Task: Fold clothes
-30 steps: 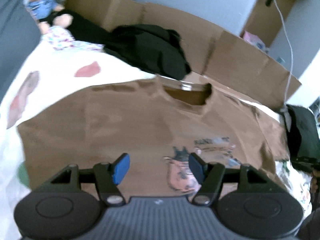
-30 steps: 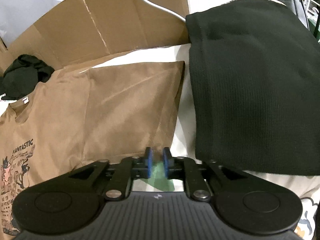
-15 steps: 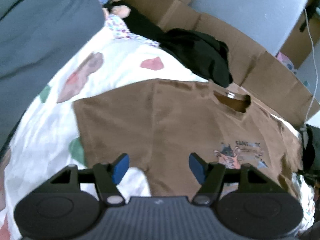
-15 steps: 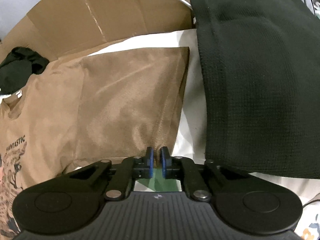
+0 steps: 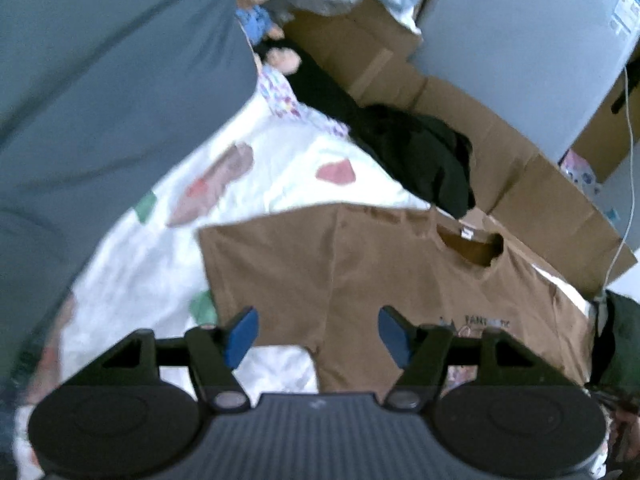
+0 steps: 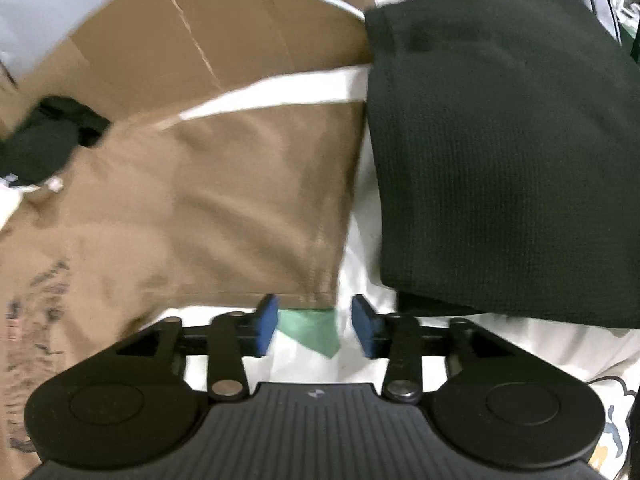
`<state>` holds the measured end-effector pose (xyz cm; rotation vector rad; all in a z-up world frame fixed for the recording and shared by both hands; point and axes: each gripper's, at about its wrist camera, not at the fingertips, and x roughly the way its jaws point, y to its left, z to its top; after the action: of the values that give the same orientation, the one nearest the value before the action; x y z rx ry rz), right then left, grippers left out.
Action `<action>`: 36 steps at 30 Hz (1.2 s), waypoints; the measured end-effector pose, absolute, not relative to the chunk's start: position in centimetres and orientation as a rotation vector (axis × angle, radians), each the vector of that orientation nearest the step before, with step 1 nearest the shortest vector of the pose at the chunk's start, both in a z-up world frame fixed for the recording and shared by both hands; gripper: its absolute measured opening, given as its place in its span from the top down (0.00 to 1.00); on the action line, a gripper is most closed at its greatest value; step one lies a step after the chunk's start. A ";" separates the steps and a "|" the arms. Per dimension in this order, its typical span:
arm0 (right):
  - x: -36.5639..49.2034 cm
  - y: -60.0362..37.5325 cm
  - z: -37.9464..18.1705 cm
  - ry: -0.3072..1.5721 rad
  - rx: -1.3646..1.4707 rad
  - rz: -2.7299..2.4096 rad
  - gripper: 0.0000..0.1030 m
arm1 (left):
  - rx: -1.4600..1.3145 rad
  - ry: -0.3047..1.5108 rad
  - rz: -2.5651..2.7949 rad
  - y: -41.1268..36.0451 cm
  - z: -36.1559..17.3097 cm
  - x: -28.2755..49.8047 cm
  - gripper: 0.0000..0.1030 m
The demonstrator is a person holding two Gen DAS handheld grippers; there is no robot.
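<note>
A brown T-shirt (image 5: 384, 276) with a printed front lies spread flat on a white patterned bedsheet (image 5: 132, 284). Its neck opening (image 5: 472, 246) points toward the far cardboard. My left gripper (image 5: 318, 330) is open above the shirt's left sleeve, near the armpit, with nothing between its blue pads. In the right wrist view the shirt's other sleeve (image 6: 256, 200) lies flat. My right gripper (image 6: 314, 326) is open just off the sleeve's lower hem corner, over a green patch of sheet (image 6: 312, 330).
A folded dark green knit garment (image 6: 500, 148) lies right of the sleeve. A crumpled black garment (image 5: 416, 152) sits by the flattened cardboard (image 5: 520, 184) at the far edge. A grey cushion (image 5: 104, 92) and a doll (image 5: 260, 12) are at the left.
My right gripper was shut on the sleeve's hem corner and has now opened, letting it go. My left gripper swung left from the shirt's printed chest to its left sleeve, staying open.
</note>
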<state>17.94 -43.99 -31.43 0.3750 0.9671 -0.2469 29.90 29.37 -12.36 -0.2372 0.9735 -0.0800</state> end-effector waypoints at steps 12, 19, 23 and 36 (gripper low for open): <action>15.5 -45.3 -23.9 0.854 0.405 -0.104 0.53 | -0.227 0.993 0.014 30.3 -0.4 23.6 0.20; 13.6 -45.8 -19.6 0.804 0.369 -0.039 0.53 | -0.258 0.891 0.078 32.3 5.1 18.7 0.17; 13.1 -46.0 -17.1 0.780 0.364 -0.022 0.45 | -0.284 0.881 0.065 33.5 5.1 17.9 0.17; 16.7 -44.0 -16.3 0.862 0.226 0.052 0.43 | -0.413 0.877 0.088 36.5 -0.2 21.4 0.15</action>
<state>16.73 -43.97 -16.34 0.2261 0.8619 0.0519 21.44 36.51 -0.22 -0.4128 0.8770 0.0878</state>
